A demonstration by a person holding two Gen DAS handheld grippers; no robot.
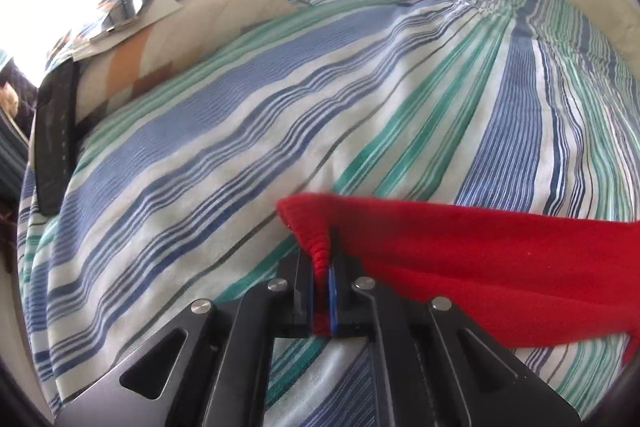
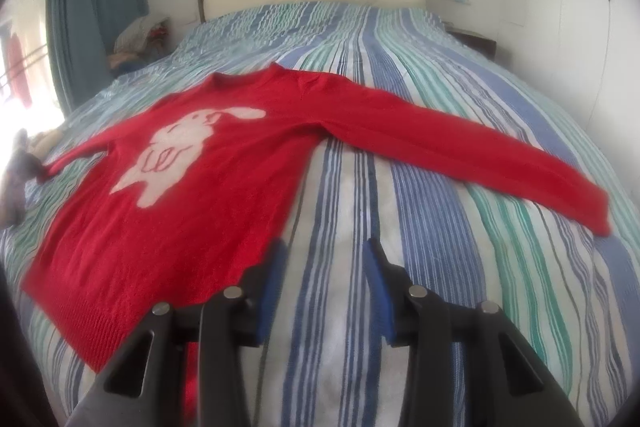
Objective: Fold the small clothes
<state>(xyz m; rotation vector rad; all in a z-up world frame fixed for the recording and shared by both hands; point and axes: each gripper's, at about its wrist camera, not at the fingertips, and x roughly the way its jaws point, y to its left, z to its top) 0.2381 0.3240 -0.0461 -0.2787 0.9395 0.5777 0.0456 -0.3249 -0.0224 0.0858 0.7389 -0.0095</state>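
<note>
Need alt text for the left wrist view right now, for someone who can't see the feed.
The left gripper is shut on the ribbed cuff of a red sweater, whose sleeve trails off to the right over a blue, green and white striped bedspread. A patterned pillow lies at the far left near a bright window.

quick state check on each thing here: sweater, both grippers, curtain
red sweater: spread flat on the bed, front up, sleeves out
left gripper: shut on the sweater's sleeve cuff
right gripper: open, holding nothing
blue curtain: drawn aside
</note>
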